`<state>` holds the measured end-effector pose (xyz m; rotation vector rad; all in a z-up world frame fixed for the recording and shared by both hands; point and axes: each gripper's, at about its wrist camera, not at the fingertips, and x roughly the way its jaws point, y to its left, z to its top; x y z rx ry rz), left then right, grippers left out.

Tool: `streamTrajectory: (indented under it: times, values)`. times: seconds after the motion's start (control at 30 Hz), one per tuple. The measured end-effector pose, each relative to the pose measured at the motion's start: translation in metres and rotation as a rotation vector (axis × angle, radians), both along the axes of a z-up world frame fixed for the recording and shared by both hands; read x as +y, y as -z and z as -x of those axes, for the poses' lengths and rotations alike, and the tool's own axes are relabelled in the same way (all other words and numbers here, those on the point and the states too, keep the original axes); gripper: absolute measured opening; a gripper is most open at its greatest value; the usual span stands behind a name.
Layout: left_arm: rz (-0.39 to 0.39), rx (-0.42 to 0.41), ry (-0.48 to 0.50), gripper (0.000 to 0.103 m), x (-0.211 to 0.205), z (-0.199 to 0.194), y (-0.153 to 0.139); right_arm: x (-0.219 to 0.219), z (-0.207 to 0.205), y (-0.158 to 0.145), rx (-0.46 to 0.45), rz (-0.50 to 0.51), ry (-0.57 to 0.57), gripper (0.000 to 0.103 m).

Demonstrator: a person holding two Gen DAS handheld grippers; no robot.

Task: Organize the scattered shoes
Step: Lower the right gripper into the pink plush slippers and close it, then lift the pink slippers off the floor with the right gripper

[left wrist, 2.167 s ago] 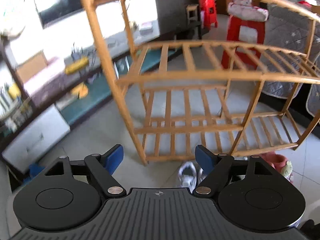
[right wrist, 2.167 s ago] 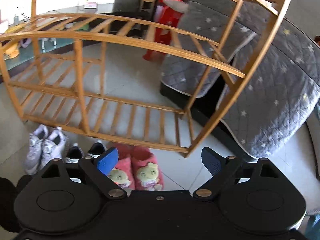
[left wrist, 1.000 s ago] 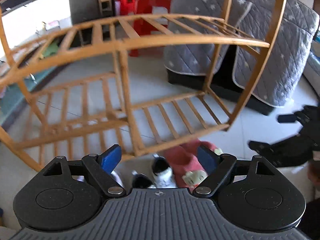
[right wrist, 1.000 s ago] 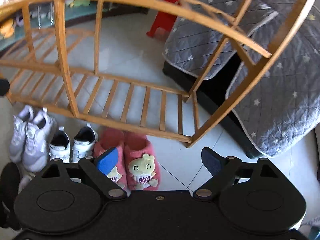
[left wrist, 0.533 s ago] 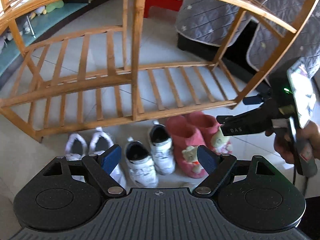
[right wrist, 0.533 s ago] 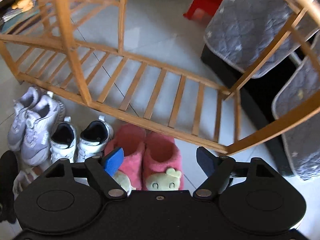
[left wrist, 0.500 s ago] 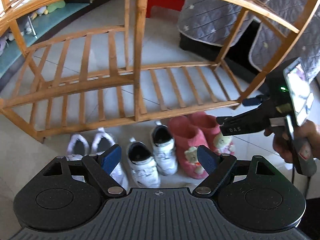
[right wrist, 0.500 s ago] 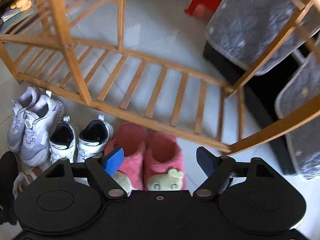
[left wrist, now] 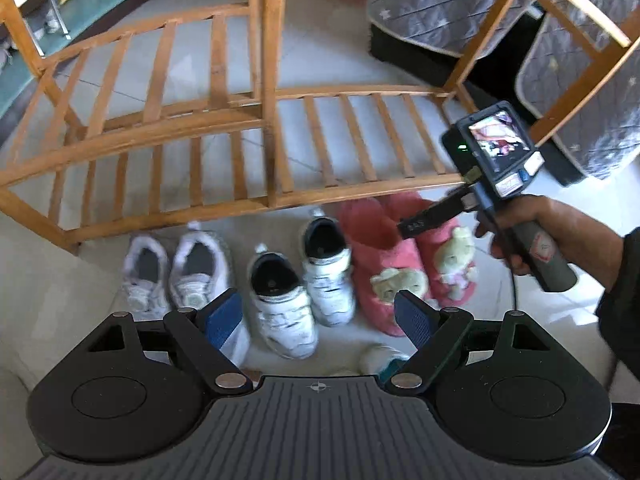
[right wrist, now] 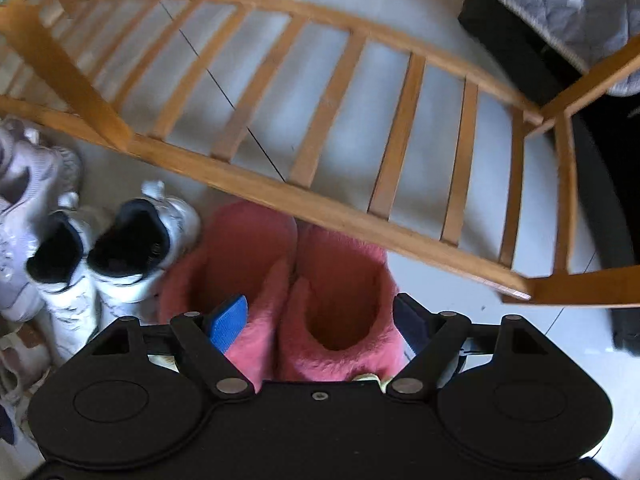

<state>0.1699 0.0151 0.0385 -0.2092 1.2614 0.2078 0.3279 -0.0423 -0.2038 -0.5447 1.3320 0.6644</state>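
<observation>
Three pairs stand in a row on the tiled floor before the wooden rack: lavender sneakers, white strap sneakers and pink plush slippers. My left gripper hangs open above the white sneakers, holding nothing. My right gripper points straight down over the pink slippers. Its jaws are open and straddle the right slipper; the left pad sits over the left slipper's opening. I see no pad pressing. In the left wrist view a hand holds that gripper, one of its fingers above the slippers.
The rack's lowest slatted shelf lies just behind the shoes, with its posts rising in front. A grey quilted cover over dark furniture is at the back right. A small white and teal object lies under my left gripper.
My right gripper has dropped steeply onto the pink slippers, which now fill the space between its fingers. My left gripper sank and tipped downward, so the row of shoes came closer.
</observation>
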Motion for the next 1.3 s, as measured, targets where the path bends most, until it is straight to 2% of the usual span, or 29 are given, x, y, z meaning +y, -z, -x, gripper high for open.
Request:
streamTrajectory:
  times: [0.07, 0.2, 0.27, 0.3, 0.4, 0.47, 0.53, 0.63, 0.83, 0.97, 1.1, 1.3]
  values:
    - [0.017, 0.018, -0.027, 0.083, 0.003, -0.001, 0.004, -0.001, -0.005, 0.010, 0.052, 0.005, 0.028, 0.083]
    - [0.053, 0.057, -0.046, 0.083, 0.001, -0.005, 0.012, 0.000, -0.010, 0.017, 0.079, 0.005, 0.037, 0.083]
    - [0.062, 0.070, -0.040, 0.083, -0.004, -0.008, 0.014, 0.000, -0.014, 0.021, 0.112, -0.001, 0.062, 0.078]
    - [0.071, 0.073, -0.034, 0.083, -0.007, -0.009, 0.014, -0.001, -0.015, 0.023, 0.129, -0.004, 0.074, 0.072]
    - [0.079, 0.073, -0.004, 0.083, -0.015, -0.012, 0.014, -0.003, -0.016, 0.033, 0.191, -0.025, 0.117, 0.063]
    - [0.075, 0.074, 0.012, 0.083, -0.019, -0.013, 0.014, -0.004, -0.014, 0.037, 0.204, -0.030, 0.123, 0.061]
    - [0.072, 0.080, 0.012, 0.083, -0.019, -0.013, 0.016, -0.003, -0.010, 0.037, 0.196, -0.018, 0.106, 0.058]
    - [0.077, 0.094, -0.013, 0.083, -0.013, -0.010, 0.020, -0.001, -0.007, 0.038, 0.203, -0.013, 0.098, 0.045]
    - [0.085, 0.133, -0.075, 0.083, 0.000, -0.003, 0.027, 0.004, 0.005, 0.041, 0.183, 0.007, 0.045, 0.038]
    - [0.096, 0.138, -0.081, 0.083, 0.001, -0.003, 0.028, 0.003, 0.012, 0.042, 0.146, 0.019, 0.039, 0.036]
    - [0.111, 0.132, -0.063, 0.083, -0.003, -0.005, 0.026, -0.002, 0.022, 0.037, 0.100, 0.009, 0.046, 0.030]
    - [0.144, 0.138, -0.082, 0.083, -0.003, -0.003, 0.026, -0.036, 0.025, 0.027, 0.101, -0.044, 0.128, 0.027]
